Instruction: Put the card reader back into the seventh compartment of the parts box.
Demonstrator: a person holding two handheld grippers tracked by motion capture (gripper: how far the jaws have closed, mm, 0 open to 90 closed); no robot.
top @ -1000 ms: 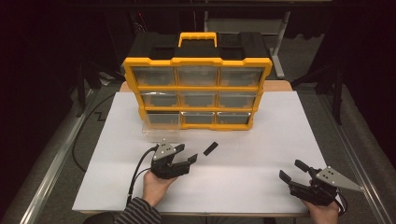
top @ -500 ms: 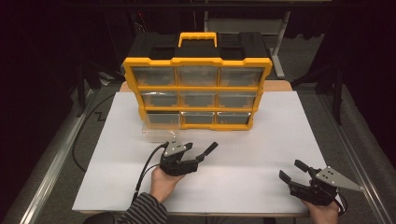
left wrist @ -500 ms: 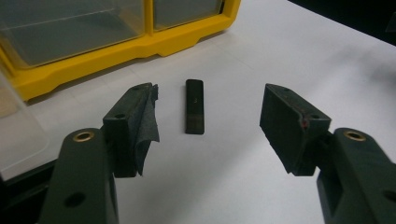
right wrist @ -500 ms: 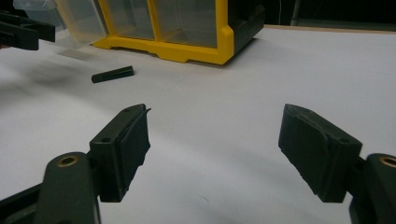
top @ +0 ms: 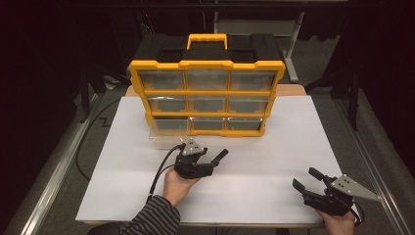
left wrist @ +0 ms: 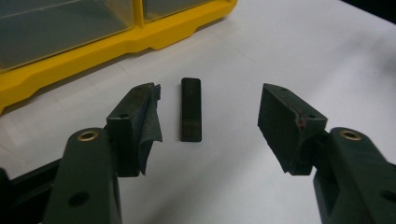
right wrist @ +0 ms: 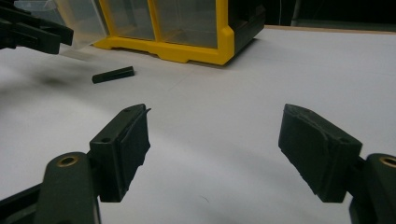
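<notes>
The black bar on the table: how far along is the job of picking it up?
Done: one clear drawer already stands pulled out of the yellow organizer. In hand: the left hand-held gripper is lined up on the black bar, which lies flat between its jaws; they have just been closing a little but do not touch it. Left: grasp and lift. The right hand-held gripper rests open, apart.

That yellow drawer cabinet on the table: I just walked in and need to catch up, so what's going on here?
A person holds a gripper in each hand. The left gripper, jaws open and just closing a little, is lined up on a small black bar lying on the white sheet in front of the organizer; the bar is not gripped yet. A clear drawer is pulled out at the bottom left. The right gripper rests open at the near right.
</notes>
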